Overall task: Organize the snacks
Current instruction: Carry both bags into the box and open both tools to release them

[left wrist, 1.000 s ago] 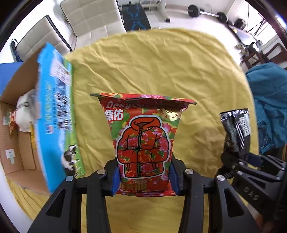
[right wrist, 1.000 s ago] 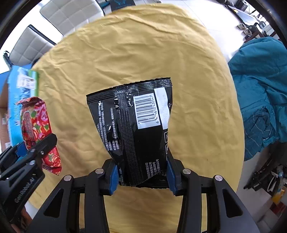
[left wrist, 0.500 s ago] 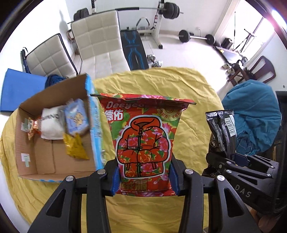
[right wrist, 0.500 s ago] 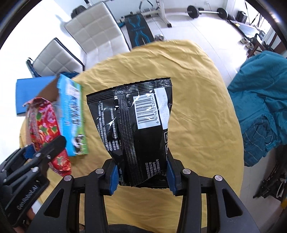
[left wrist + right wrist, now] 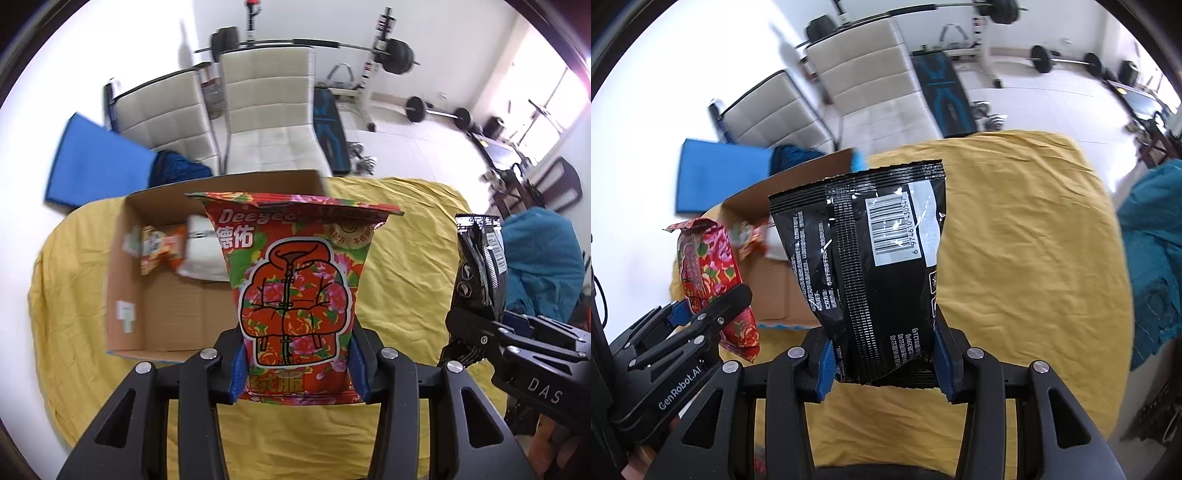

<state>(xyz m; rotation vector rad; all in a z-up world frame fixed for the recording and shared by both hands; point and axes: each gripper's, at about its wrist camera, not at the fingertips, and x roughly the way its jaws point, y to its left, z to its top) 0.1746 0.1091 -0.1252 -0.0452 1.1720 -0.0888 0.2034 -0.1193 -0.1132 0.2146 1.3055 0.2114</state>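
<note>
Cardboard box (image 5: 125, 280) behind red packet (image 5: 295, 295), beige chairs (image 5: 269, 110) beyond table

I see the box (image 5: 162, 295) open at the top, its near half bare cardboard; packets (image 5: 162, 243) crowd its far end. The red bag (image 5: 299, 295) in my left tongs (image 5: 299, 369) hangs in front of its right wall. To the right, the yellow surface (image 5: 406, 280) lies bare as far as my right tongs (image 5: 476, 332) with the black bag (image 5: 478, 266).

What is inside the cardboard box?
The cardboard box holds an orange snack packet and a white packet; its right part is hidden behind the red snack bag.
</note>
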